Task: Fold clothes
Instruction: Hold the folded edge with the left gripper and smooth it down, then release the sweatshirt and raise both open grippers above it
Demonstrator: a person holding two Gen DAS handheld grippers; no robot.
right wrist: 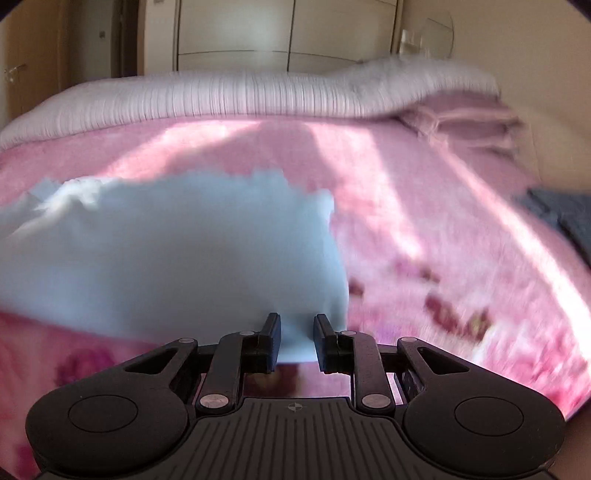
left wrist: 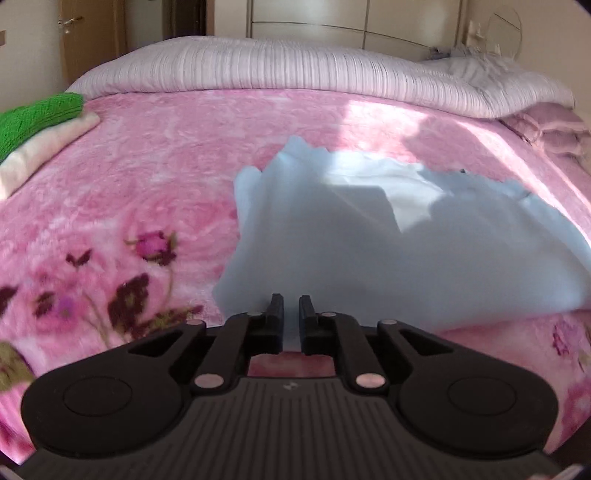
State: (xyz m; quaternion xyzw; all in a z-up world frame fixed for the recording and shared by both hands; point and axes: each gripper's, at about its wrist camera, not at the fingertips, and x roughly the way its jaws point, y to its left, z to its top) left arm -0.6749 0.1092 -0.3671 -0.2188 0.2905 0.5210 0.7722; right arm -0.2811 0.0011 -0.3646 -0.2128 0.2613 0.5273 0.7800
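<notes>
A pale blue cloth [left wrist: 369,240] hangs lifted above the pink floral blanket [left wrist: 147,192], its far edge drooping toward the bed. My left gripper [left wrist: 291,308] is shut on the cloth's near left edge, the fabric pinched in the narrow gap. In the right wrist view the same blue cloth [right wrist: 166,251] fills the left half. My right gripper [right wrist: 296,325] holds its near right corner, with cloth between the jaws. The right view is blurred by motion.
A folded pile with a green knit [left wrist: 37,114] on a cream piece [left wrist: 44,151] lies at the bed's left edge. A striped white duvet [left wrist: 295,77] is bunched along the far side. A dark blue item [right wrist: 565,218] sits at the right edge. Wardrobe doors [right wrist: 288,33] stand behind.
</notes>
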